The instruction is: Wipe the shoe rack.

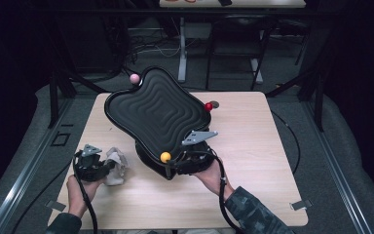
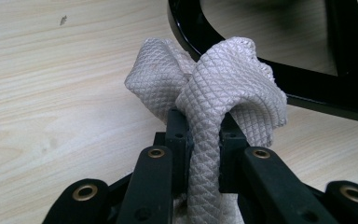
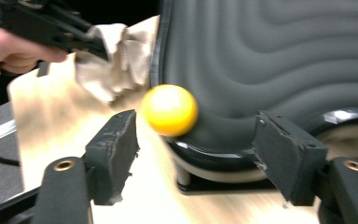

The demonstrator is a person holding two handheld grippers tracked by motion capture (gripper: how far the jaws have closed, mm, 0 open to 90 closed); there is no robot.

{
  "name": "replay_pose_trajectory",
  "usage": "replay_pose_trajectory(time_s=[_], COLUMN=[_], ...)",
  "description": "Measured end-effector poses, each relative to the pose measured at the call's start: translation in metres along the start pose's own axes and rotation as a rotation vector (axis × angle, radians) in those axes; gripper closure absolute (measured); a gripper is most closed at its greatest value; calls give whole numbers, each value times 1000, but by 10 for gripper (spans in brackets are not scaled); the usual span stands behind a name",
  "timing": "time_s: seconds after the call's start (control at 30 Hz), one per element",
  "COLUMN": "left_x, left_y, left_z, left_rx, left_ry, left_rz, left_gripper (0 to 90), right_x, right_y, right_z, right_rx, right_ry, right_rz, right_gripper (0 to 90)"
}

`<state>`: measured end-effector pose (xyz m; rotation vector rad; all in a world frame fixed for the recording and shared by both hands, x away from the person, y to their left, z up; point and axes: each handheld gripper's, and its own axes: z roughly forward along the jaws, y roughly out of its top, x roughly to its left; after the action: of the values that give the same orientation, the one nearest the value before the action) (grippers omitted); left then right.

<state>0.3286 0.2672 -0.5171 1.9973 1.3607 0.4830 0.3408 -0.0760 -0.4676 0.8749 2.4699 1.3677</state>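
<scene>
Together we work at a pale wooden table (image 1: 253,161) that carries a black wavy tray (image 1: 158,109) raised on a dark stand. Our left gripper (image 2: 204,140) sits at the near left, its jaws clamped on a bunched beige cloth (image 2: 223,88), presumably kept ready for wiping the tray; the cloth lies just beside the stand's black frame (image 2: 307,95). Our right gripper (image 3: 193,149) reaches the tray's near edge with its jaws apart, holding nothing. A yellow ball (image 3: 169,110) rests on the tray's near rim, between and just beyond those open pads, nearer the left pad (image 3: 114,144). A pink ball (image 1: 134,78) sits at the far rim, a red ball (image 1: 208,106) at the right rim.
</scene>
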Motion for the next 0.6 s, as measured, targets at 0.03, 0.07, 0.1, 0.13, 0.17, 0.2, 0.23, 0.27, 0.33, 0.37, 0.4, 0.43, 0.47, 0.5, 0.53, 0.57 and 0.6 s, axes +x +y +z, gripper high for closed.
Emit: replay_pose_trajectory(time_s=[0.03, 0.07, 0.1, 0.13, 0.17, 0.2, 0.23, 0.27, 0.33, 0.37, 0.4, 0.43, 0.47, 0.5, 0.53, 0.57, 0.6], left_x=[0, -1, -1, -2, -3, -3, -4, -4, -5, -5, -6, -6, -7, -8, -8, -9, -10], left_y=[0, 0, 0, 0, 0, 0, 0, 0, 0, -1, -1, -1, -1, -2, -2, -2, -2], left_z=[0, 0, 1, 1, 2, 2, 3, 3, 3, 4, 5, 5, 6, 7, 7, 7, 8], left_rx=[0, 0, -2, -2, -3, -1, -3, -2, 0, 3, 4, 5, 7, 7, 7, 5, 2], left_ry=[0, -1, -2, -4, -4, -7, -5, -7, -10, -9, -8, -9, -9, -9, -9, -8, -7], left_rz=[0, 2, 4, 5, 6, 9, 9, 10, 16, 18, 18, 20, 22, 22, 22, 25, 24], left_gripper=[790, 790, 790, 790, 791, 790, 790, 790, 790, 790, 791, 791, 791, 790, 790, 791, 791], right_x=[4, 4, 7, 10, 15, 16, 18, 19, 19, 19, 18, 18, 18, 16, 14, 12, 10], right_y=[1, 1, 2, 2, 4, 4, 5, 5, 5, 5, 4, 4, 4, 4, 3, 3, 3], right_z=[3, 3, 6, 9, 15, 17, 19, 21, 22, 22, 22, 21, 20, 19, 18, 17, 15], right_rx=[-2, -2, 0, 3, 3, 5, 3, 0, 1, -3, -8, -6, -2, 3, 4, 4, 6], right_ry=[1, 1, -2, 5, -3, -8, -17, -26, -53, -44, -34, -41, -53, -63, -63, -64, -73], right_rz=[-16, -16, -12, -13, -24, -24, -24, -28, -26, -26, -30, -34, -38, -37, -34, -32, -32], right_gripper=[341, 341, 374, 391, 464, 497, 534, 554, 587, 590, 591, 591, 592, 592, 592, 592, 592])
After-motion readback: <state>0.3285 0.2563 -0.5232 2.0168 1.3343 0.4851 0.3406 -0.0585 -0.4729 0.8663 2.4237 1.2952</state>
